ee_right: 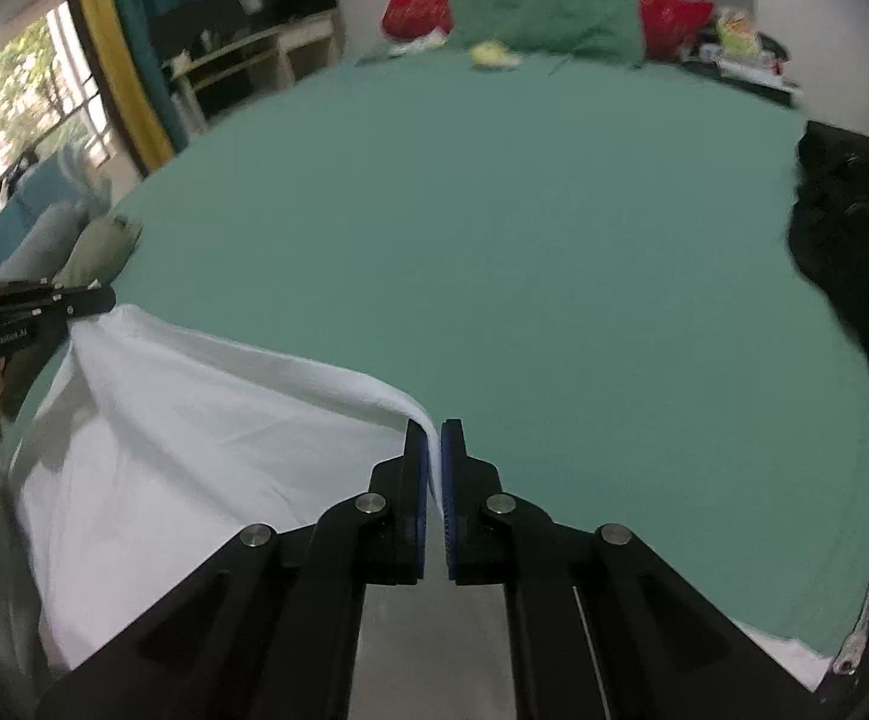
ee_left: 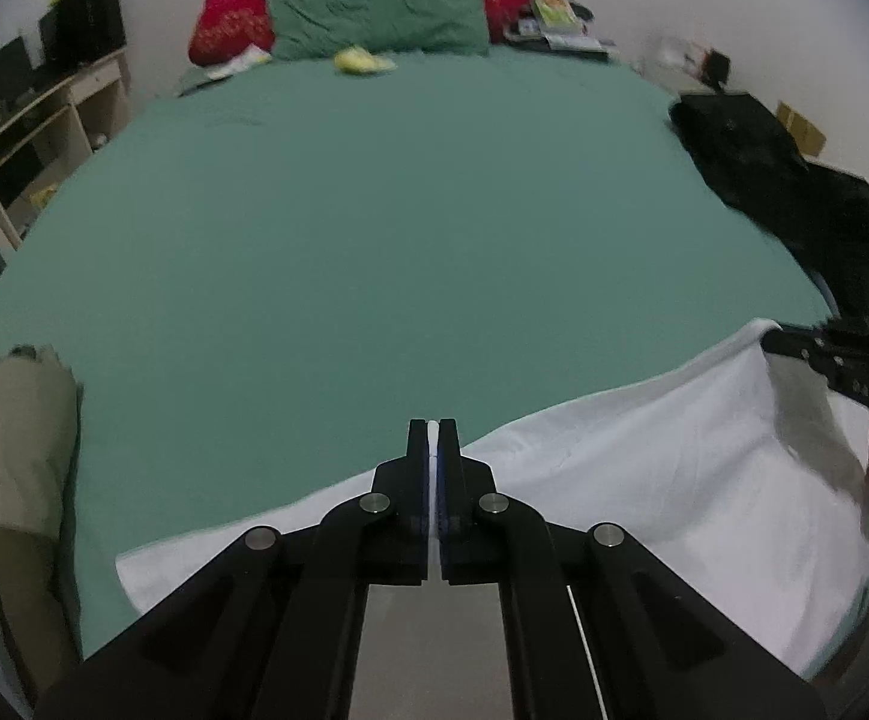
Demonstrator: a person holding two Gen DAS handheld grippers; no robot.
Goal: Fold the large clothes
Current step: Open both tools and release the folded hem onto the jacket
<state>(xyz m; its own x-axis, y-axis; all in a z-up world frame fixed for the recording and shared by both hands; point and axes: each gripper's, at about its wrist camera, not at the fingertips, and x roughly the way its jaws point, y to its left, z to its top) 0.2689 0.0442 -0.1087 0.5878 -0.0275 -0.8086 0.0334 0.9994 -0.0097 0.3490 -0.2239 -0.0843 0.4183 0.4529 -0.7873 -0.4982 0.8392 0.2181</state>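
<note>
A large white cloth (ee_left: 644,468) hangs between my two grippers above the near edge of a bed with a green sheet (ee_left: 404,210). My left gripper (ee_left: 432,429) is shut on the cloth's top edge, a white strip showing between the pads. My right gripper (ee_right: 434,429) is shut on the other end of the same edge; the cloth (ee_right: 194,438) sags away to its left. Each gripper shows in the other's view: the right one at far right (ee_left: 818,354), the left one at far left (ee_right: 50,303).
A black garment (ee_left: 794,192) lies on the bed's right side, also in the right wrist view (ee_right: 854,252). Green pillow (ee_left: 374,6) and red pillows (ee_left: 224,24) at the head. Beige and grey folded items (ee_left: 26,450) sit at the near left. A shelf unit (ee_left: 32,120) stands left.
</note>
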